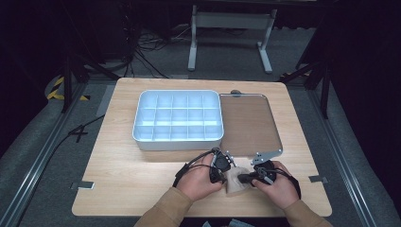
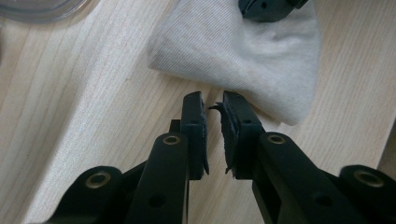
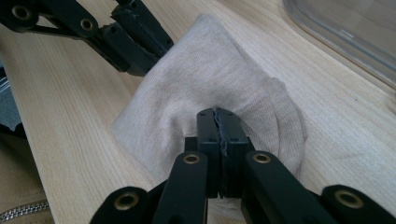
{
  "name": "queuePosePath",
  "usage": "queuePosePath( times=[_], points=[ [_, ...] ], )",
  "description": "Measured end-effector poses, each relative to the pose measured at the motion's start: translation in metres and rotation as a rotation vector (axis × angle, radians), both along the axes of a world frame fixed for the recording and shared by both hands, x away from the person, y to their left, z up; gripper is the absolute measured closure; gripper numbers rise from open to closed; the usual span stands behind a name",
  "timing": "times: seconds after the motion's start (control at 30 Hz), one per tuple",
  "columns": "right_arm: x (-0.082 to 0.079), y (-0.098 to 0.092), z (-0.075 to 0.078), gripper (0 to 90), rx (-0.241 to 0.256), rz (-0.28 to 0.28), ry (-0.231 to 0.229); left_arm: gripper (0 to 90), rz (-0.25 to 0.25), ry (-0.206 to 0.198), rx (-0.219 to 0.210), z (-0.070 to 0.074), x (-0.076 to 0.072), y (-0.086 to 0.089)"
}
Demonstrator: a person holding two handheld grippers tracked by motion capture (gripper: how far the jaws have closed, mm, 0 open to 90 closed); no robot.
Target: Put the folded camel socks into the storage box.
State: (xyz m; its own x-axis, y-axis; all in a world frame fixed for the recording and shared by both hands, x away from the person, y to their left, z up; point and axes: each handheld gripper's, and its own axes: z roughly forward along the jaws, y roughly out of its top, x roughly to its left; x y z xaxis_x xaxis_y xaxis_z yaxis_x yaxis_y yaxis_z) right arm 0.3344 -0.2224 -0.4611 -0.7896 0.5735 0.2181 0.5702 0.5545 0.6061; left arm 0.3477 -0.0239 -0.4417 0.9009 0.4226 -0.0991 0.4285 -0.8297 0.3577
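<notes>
Beige cloth [image 3: 210, 88], a small knitted piece folded on itself, lies on the wooden bench [image 1: 142, 179] between the two claws, at the near edge by the person's hands. Right claw [image 3: 217, 114] has its jaws pressed together on a pinch of the cloth's fabric, which bunches up around the tips. Left claw [image 2: 212, 100] sits at the cloth's opposite edge with its jaws slightly parted, a narrow gap between them and nothing held; its tips are just short of the fabric in the left gripper view, and whether they touch it cannot be told. Beyond the right claw, farther up the bench, lies a clear flat lid [image 1: 248, 123], and just beside that lid, beyond the left claw, stands a white tray [image 1: 177, 142] divided into many small compartments.
</notes>
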Motion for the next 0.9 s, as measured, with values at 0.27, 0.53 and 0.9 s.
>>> queuePosePath(
  times=[0.27, 0.53, 0.9],
  points=[
    [-0.005, 0.002, -0.001, 90.0, -0.014, -0.011, -0.037, 80.6, -0.026, -0.041, 0.000, 0.000, -0.001, -0.011],
    [-0.012, 0.010, 0.001, 89.8, -0.048, -0.046, -0.065, 80.5, -0.071, -0.113, -0.013, 0.013, -0.008, -0.024],
    [-0.011, 0.008, 0.000, 89.5, 0.024, -0.045, -0.014, 77.6, -0.080, -0.084, -0.032, 0.017, -0.008, -0.016]
  ],
)
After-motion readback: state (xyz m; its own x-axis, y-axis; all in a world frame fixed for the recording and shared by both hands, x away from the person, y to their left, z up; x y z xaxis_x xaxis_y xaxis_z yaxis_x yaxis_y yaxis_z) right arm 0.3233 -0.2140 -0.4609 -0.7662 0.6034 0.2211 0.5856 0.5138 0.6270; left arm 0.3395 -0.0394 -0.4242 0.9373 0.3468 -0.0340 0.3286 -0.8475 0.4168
